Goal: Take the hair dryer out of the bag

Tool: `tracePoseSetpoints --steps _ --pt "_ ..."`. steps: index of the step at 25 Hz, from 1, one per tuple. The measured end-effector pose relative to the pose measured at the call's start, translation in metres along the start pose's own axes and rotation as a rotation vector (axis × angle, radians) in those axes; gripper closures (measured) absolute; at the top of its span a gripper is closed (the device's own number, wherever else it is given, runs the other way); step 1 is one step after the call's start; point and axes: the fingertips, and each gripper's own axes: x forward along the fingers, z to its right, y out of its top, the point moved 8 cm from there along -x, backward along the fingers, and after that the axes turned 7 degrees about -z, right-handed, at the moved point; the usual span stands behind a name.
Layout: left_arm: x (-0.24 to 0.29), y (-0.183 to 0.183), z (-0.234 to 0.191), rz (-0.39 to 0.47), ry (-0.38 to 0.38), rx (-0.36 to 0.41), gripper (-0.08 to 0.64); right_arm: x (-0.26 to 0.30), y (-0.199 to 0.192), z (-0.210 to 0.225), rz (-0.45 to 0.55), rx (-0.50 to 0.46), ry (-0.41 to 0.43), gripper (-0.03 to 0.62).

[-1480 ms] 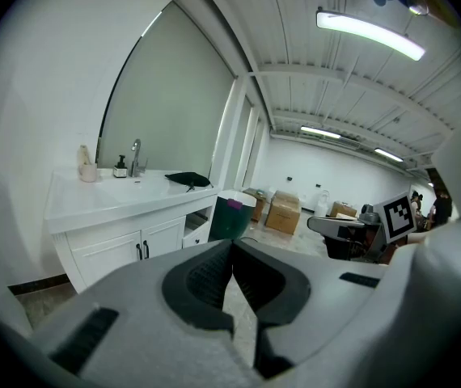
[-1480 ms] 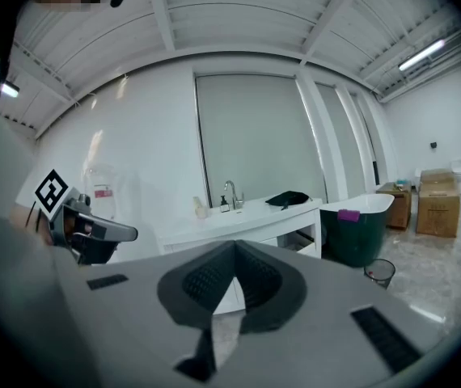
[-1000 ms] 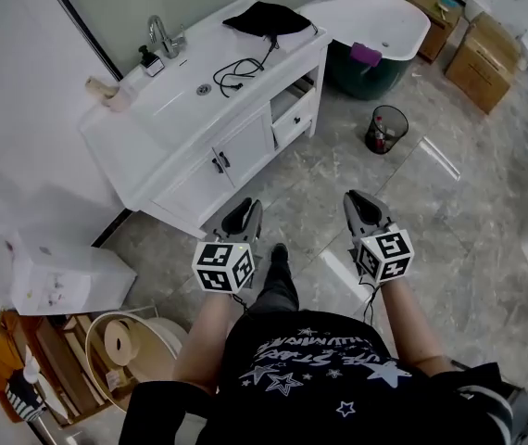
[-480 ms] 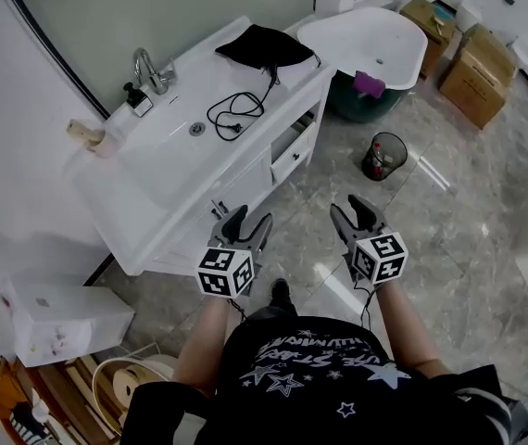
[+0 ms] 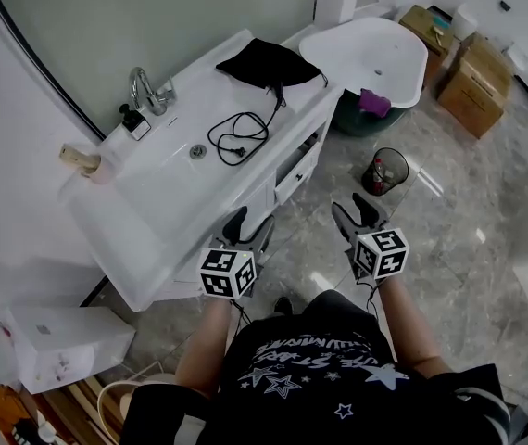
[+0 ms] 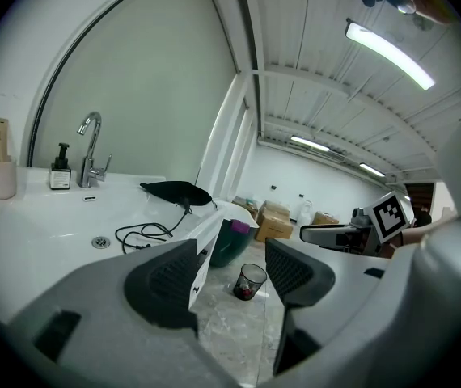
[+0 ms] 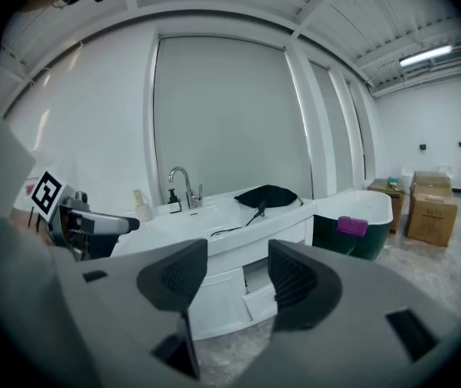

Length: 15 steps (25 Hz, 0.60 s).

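Soft black fabric bag (image 5: 266,61) at the far right corner of the white washbasin bench (image 5: 125,221). A black cord (image 5: 241,137) trails from it, and the hair dryer is presumably inside. Left gripper (image 5: 248,225) and right gripper (image 5: 355,211) are empty, jaws opening wide, off the bench's front edge.

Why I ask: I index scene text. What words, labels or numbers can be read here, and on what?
Nothing reads clearly.
Black T-shirt, white starred print: upside down, blurred.
Dark soap bottle, white label: too small.
White box at lower left: faint marks, unreadable.
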Motion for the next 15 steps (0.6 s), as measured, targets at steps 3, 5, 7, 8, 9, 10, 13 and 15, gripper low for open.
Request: tracePoseSetpoints --steps 3,5,7,8,9,10,13,15 --pt "0.009 0.003 -0.008 -0.010 0.001 0.004 0.252 0.012 0.009 0.006 0.004 -0.020 0.001 0.362" --pt "0.017 0.005 -0.011 -0.020 0.002 0.002 0.227 0.020 0.016 0.013 0.010 -0.021 -0.002 0.356" --pt "0.025 0.008 -0.014 -0.026 0.005 0.000 0.219 0.030 0.021 0.022 0.015 -0.016 -0.003 0.354" --pt "0.030 0.010 -0.016 -0.025 0.010 0.001 0.218 0.037 0.023 0.026 0.017 -0.015 -0.002 0.354" --pt "0.035 0.013 -0.019 -0.022 0.016 0.002 0.216 0.045 0.025 0.030 0.016 -0.015 0.001 0.354" --pt "0.040 0.016 -0.022 -0.019 0.024 0.003 0.215 0.053 0.028 0.034 0.015 -0.018 0.007 0.354" --pt "0.057 0.028 -0.032 -0.004 0.057 0.000 0.207 0.081 0.040 0.049 0.016 -0.038 0.036 0.354" --pt "0.069 0.035 -0.041 0.001 0.085 -0.008 0.202 0.103 0.049 0.062 0.015 -0.061 0.053 0.354"
